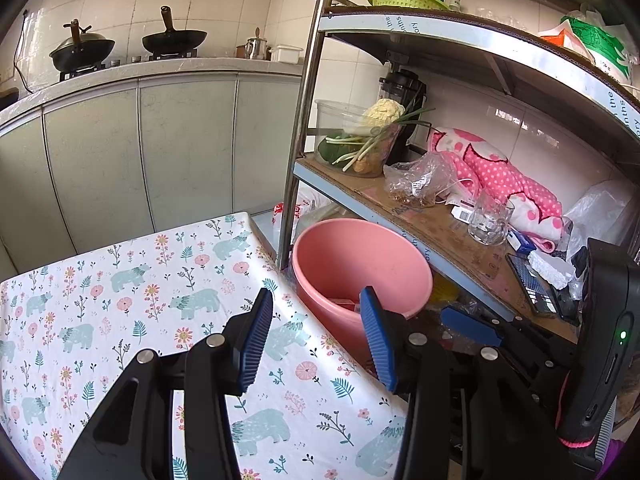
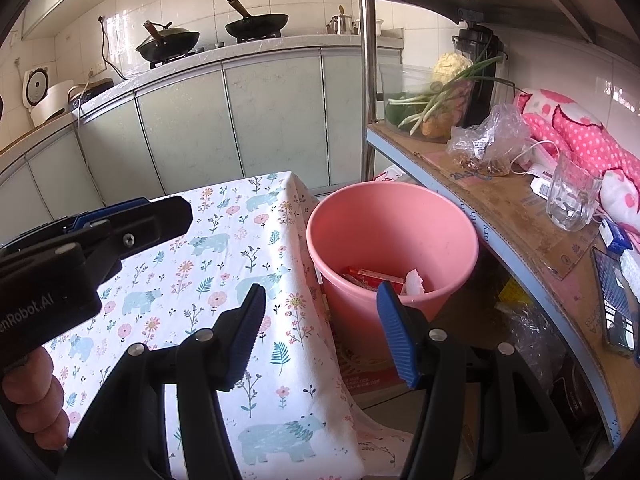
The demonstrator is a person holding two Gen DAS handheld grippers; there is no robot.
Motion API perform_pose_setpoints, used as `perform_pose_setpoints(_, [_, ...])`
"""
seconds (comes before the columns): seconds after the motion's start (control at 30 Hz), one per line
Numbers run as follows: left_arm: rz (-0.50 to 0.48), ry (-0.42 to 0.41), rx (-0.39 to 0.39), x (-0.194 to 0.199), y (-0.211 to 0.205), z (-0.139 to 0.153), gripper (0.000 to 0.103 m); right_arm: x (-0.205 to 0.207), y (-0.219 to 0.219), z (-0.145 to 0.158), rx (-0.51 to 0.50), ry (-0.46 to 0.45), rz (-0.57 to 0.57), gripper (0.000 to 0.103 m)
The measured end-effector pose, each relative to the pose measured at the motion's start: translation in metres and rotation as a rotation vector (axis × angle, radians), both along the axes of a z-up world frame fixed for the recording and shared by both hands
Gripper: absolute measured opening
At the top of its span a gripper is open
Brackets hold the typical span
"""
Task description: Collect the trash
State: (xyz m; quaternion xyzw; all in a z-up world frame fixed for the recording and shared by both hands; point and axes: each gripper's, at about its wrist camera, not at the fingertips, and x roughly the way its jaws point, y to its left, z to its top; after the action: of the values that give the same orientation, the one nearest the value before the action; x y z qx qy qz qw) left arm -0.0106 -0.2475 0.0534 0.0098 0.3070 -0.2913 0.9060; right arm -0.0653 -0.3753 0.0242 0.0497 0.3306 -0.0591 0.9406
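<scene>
Kitchen corner: floral table [image 1: 120, 300], pink bin [image 2: 394, 220] just beyond both empty, parted grippers. Right gripper [image 2: 320, 320] nearer than left gripper [image 1: 316, 332]. Wrappers [image 2: 372, 276] already inside.

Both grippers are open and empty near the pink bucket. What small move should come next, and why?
Probably draw the right gripper back from the pink bucket to look for more trash. Both it and the left gripper are open and empty, red packaging already lies in the bucket, and no trash shows on the tablecloth.

Bucket [image 1: 362, 264] contents perhaps partly hidden
</scene>
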Motion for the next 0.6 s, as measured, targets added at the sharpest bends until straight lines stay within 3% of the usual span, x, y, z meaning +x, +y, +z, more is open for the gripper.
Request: perform_pose_setpoints(0.6, [-0.001,0.003,0.001,0.0007,0.0008,-0.0009,0.045,-0.0001,0.0006,-0.0008,-0.001,-0.002,0.001,0.059])
